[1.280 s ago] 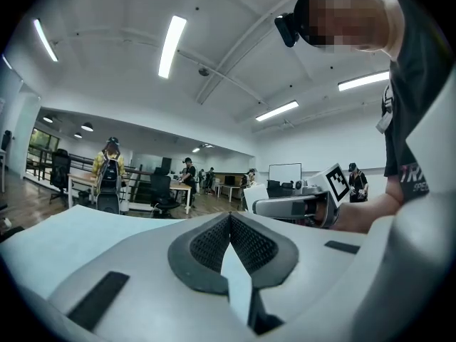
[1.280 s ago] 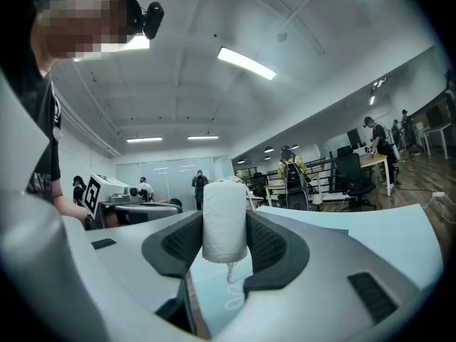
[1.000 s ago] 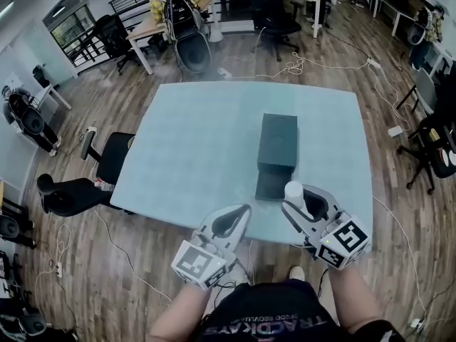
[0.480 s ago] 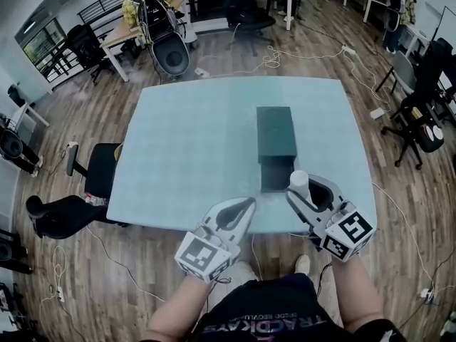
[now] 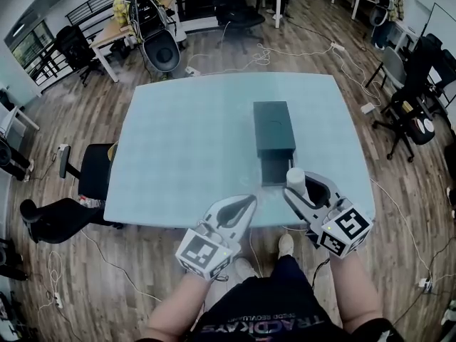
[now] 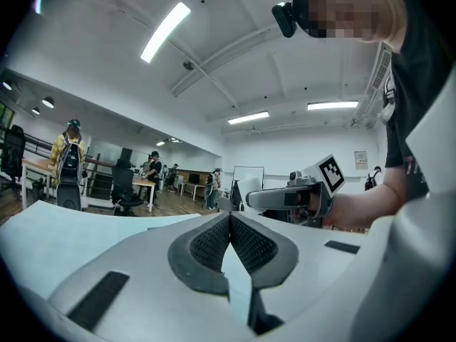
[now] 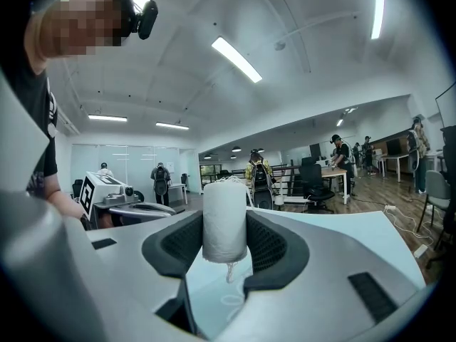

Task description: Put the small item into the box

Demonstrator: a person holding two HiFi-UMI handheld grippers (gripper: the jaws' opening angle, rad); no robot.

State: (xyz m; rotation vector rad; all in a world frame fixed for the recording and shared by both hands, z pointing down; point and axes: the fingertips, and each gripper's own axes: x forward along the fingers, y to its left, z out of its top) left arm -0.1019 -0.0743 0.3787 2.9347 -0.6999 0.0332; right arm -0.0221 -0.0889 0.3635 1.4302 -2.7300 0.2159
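The roll (image 5: pixel 296 179), a small white cylinder, stands upright between the jaws of the right gripper (image 5: pixel 298 189), which pinch it at both sides. In the right gripper view the pads press on the lower half of the roll (image 7: pixel 224 219) and a loose thread hangs under it. It is held above the near strip of the table (image 5: pixel 185 155), just short of the near end of the box (image 5: pixel 273 127) and a little to its right.

The box is dark and long, lying lengthwise away from the person, right of the table's middle. Its near part sits lower than the rest. Its far end is well in from the far edge.

A broad stretch of bare tabletop lies left of the box, and a narrower strip lies between the box and the right edge.

The left gripper (image 5: pixel 249 201) hangs over the near edge, apart from the right one, its jaws pressed together on nothing (image 6: pixel 229 219).

A black chair (image 5: pixel 92 173) stands against the left edge. Cables (image 5: pixel 271 52) trail over the floor (image 5: pixel 399 191) beyond the far edge.
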